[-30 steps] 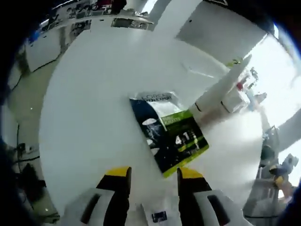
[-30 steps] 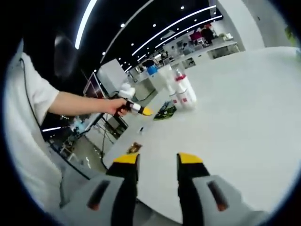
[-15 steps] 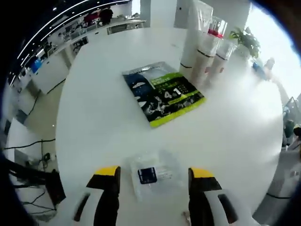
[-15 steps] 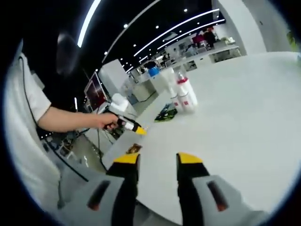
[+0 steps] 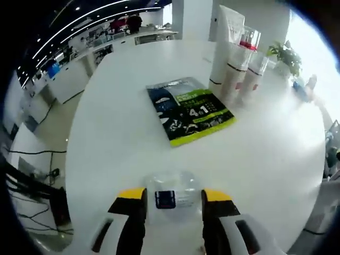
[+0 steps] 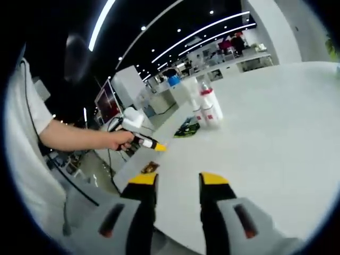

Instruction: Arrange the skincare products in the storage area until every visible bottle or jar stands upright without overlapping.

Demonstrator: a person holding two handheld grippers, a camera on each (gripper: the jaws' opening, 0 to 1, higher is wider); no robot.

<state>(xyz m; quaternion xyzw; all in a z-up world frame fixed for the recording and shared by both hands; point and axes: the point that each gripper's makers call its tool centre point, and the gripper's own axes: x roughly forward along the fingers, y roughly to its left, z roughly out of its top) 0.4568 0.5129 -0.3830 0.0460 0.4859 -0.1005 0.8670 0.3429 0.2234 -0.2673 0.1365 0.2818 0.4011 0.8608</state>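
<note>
A small clear packet with a blue label (image 5: 174, 187) lies flat on the white table (image 5: 117, 133) near its edge. My left gripper (image 5: 173, 195) frames it, jaws apart on either side. In the right gripper view the left gripper (image 6: 154, 146) hovers just above that packet (image 6: 150, 167), apart from it. A green and black sachet (image 5: 188, 109) lies flat further in. Behind it stand a tall white tube (image 5: 226, 48) and two white bottles (image 5: 248, 61), upright and close together. My right gripper (image 6: 178, 180) is open over the near edge, holding nothing. The bottles (image 6: 208, 106) and sachet (image 6: 187, 127) lie far ahead of it.
A person's arm (image 6: 79, 135) holds the left gripper from beyond the table's edge. A potted plant (image 5: 284, 53) stands past the bottles. Desks and monitors (image 6: 109, 103) fill the room behind. The table top (image 6: 265, 133) stretches wide to the right of the bottles.
The left gripper's jaws have narrowed around the clear packet and the view has drawn slightly closer to it. The right gripper has stayed in place.
</note>
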